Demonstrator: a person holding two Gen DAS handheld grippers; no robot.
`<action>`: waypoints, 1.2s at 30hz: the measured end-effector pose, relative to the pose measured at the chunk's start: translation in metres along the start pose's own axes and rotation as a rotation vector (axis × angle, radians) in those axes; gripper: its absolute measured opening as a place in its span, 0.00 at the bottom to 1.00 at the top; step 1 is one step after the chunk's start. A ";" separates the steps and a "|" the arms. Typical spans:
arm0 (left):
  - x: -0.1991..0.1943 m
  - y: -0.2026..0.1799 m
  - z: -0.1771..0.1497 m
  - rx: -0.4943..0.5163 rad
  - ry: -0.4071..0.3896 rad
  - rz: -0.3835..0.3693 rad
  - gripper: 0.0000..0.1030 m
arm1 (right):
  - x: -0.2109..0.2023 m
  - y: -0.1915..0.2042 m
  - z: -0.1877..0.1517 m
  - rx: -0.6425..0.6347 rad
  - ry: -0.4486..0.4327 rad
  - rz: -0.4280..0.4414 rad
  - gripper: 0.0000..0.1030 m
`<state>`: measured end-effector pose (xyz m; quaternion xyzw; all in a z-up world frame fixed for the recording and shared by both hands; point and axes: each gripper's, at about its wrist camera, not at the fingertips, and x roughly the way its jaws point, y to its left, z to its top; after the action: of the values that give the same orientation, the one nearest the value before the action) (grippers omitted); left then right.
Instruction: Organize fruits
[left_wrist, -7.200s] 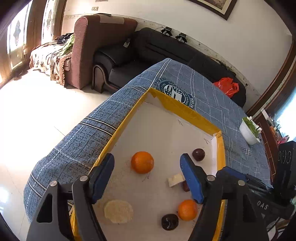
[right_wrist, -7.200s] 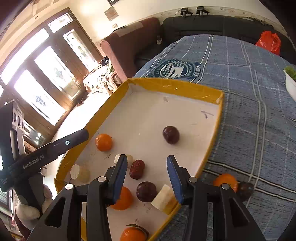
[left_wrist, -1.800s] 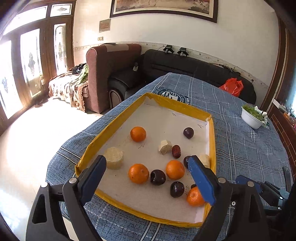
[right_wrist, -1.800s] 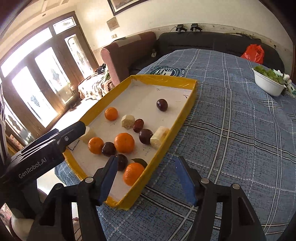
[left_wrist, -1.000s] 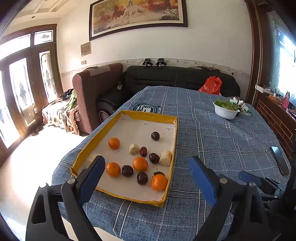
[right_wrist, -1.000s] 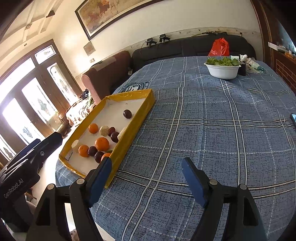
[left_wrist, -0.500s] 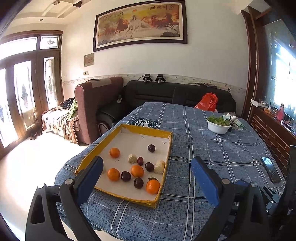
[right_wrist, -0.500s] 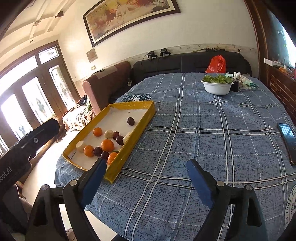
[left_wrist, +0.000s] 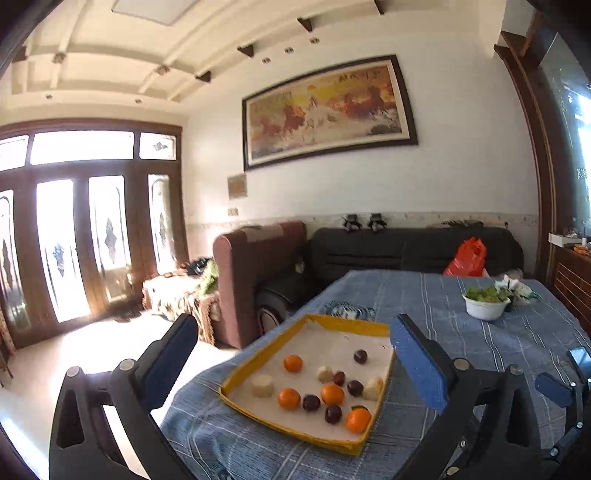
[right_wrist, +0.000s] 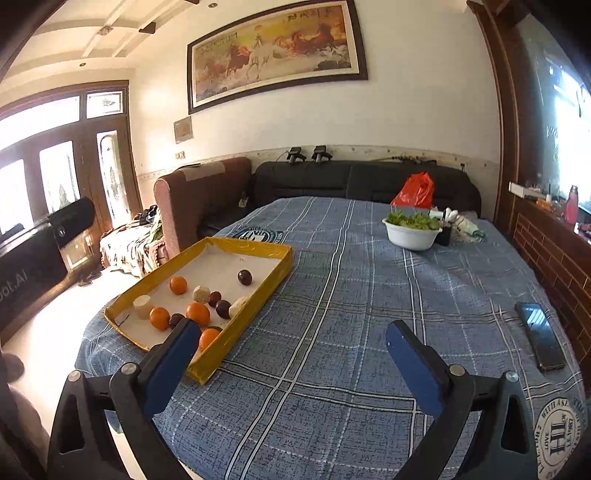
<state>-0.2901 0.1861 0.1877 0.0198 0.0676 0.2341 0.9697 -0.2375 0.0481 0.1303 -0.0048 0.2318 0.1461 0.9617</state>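
Left hand-held gripper: blue-padded jaws spread to their widest, having just been opening, with nothing between them; it is raised well back from the fruit.
Right hand-held gripper: likewise fully spread after just opening, empty, over bare blue plaid tablecloth.
Task objects: four round oranges, several dark purple plums and pale cut fruit chunks, all lying inside the shallow yellow-rimmed cardboard tray at the near left corner of the cloth-covered counter.
Step in hand: judged as a pause clear of the tray, either between placements or at the close; no loose fruit shows on the cloth, so gathering appears done, though kinds sit mixed.
Next move: if sorting by kind is meant, either gripper would need to come down toward the tray and close gently on one round fruit, which may roll.
Left view only: tray seen between the jaws; ceiling and tall glazed doors.
Right view only: whole black phone, white bowl of greens close up, printed emblem at the near cloth edge.
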 end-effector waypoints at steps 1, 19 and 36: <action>-0.008 0.002 0.002 -0.002 -0.036 0.012 1.00 | -0.002 0.002 0.001 -0.008 -0.007 -0.003 1.00; 0.034 0.000 -0.029 -0.039 0.256 -0.142 1.00 | 0.010 0.005 -0.007 -0.013 0.051 0.008 1.00; 0.050 0.000 -0.041 -0.079 0.396 -0.196 1.00 | 0.019 0.011 -0.013 -0.032 0.095 0.033 1.00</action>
<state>-0.2514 0.2092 0.1410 -0.0710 0.2490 0.1407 0.9556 -0.2299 0.0635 0.1109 -0.0230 0.2747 0.1652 0.9469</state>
